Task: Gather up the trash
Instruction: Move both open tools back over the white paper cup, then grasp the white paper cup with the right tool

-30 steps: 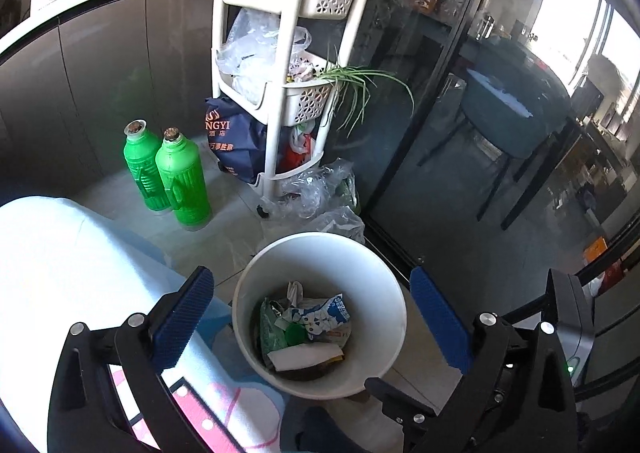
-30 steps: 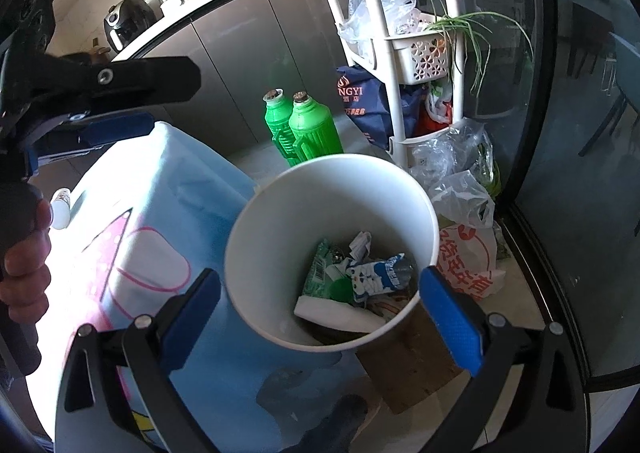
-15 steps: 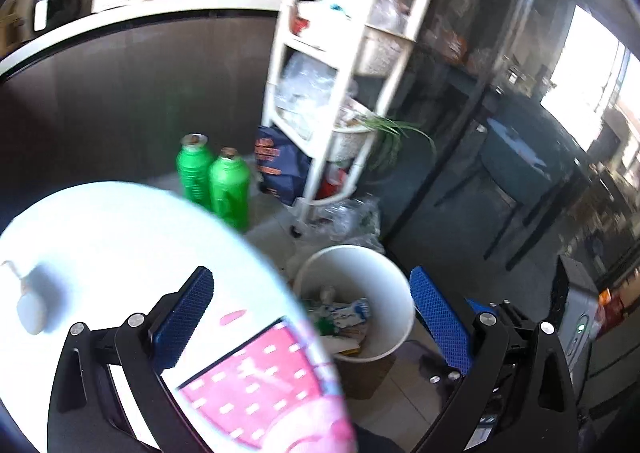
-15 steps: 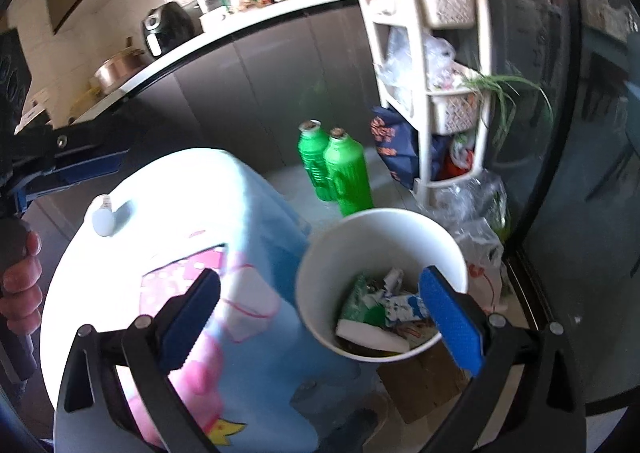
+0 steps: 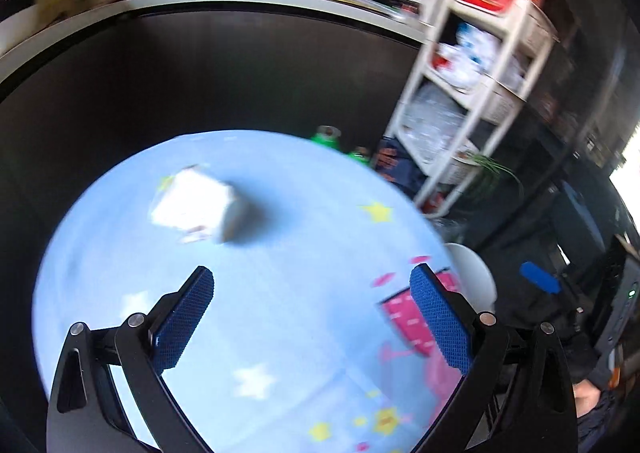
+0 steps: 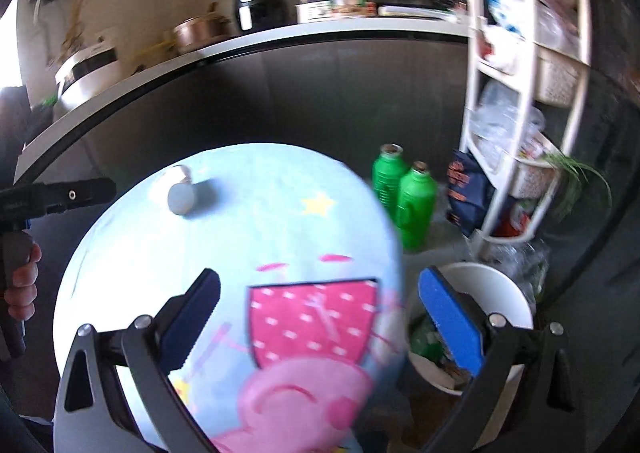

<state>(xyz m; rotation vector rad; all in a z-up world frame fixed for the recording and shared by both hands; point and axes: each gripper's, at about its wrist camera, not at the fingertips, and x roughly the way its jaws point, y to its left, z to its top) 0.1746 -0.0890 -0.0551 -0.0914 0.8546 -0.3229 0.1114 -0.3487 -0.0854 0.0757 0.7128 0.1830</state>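
**A white carton is lying on the round bench, both claws empty above it**

The white carton [image 5: 196,209] – blurred – is lying on the far part of the round bench [image 5: 280,313], which is wearing a light blue cartoon cloth. The left claw [image 5: 312,317] is hovering over the cloth, its jaws spread wide and holding nothing. The right claw [image 6: 316,321] is also gaping wide and empty. Beside the bench, on the floor, the white trash bucket [image 6: 500,289] is holding wrappers. Behind it are standing two green bottles [image 6: 416,205] and a white shelf rack [image 6: 520,93].
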